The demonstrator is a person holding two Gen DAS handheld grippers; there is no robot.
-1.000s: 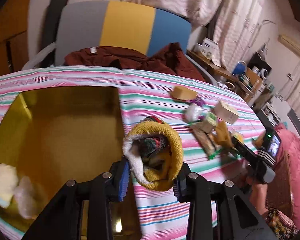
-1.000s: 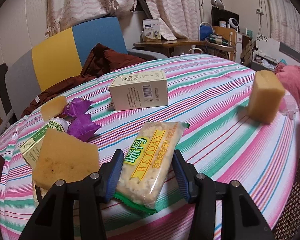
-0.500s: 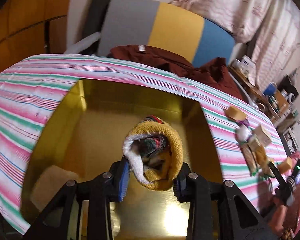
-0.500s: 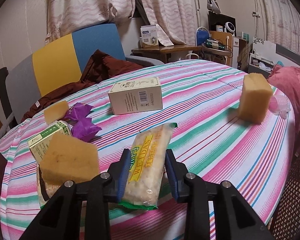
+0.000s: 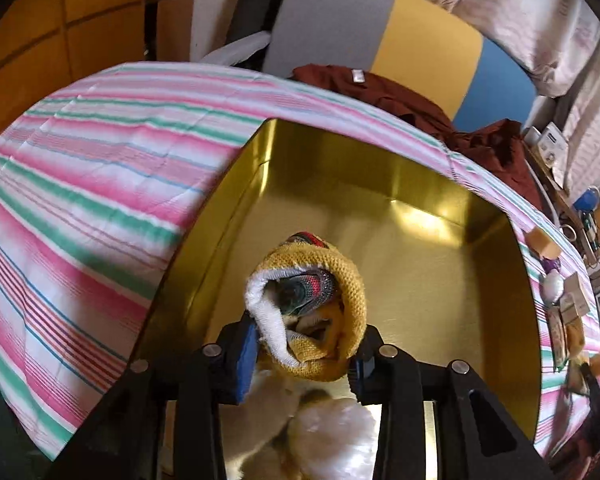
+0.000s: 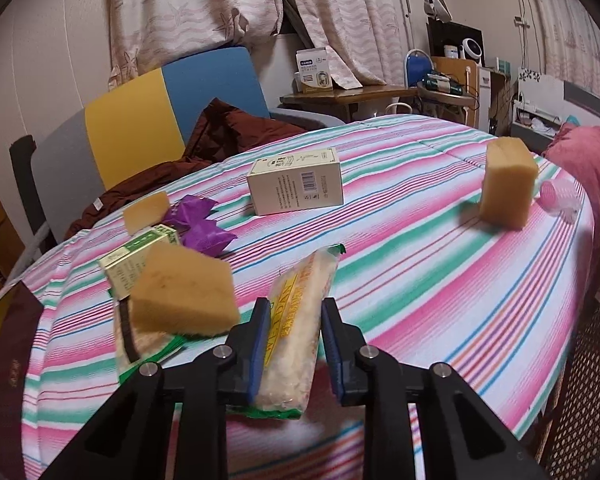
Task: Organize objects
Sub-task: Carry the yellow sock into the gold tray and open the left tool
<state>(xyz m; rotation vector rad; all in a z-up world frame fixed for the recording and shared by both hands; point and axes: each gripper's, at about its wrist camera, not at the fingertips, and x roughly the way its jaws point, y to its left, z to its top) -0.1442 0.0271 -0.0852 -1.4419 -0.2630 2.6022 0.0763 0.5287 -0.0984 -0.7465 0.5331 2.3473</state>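
The left gripper (image 5: 305, 344) is pinching a chunky yellow knitted bundle (image 5: 312, 312), white-lined and rolled around a grey-red knit, and is holding it above the shiny gold tin box (image 5: 420, 240). Something pale and fluffy (image 5: 332, 440) is lying in the near part of the box. The right gripper (image 6: 291, 336) is squeezing a crinkly clear snack packet (image 6: 300, 320) edge-on between its blue pads.

A second ago the bundle was hanging over the cloth to the right of the box; now it is sitting over the box's middle. The packet, then lying flat between spread fingers, is now clamped and turned on edge.

The striped pink-green tablecloth (image 6: 420, 260) is carrying a porous yellow sponge wedge (image 6: 184, 296) near left, a cream carton (image 6: 296, 186) further back and an upright sponge block (image 6: 508, 188) far right. Behind, a grey-yellow-blue chair (image 6: 140, 120) is standing before patterned curtains (image 6: 204, 4).
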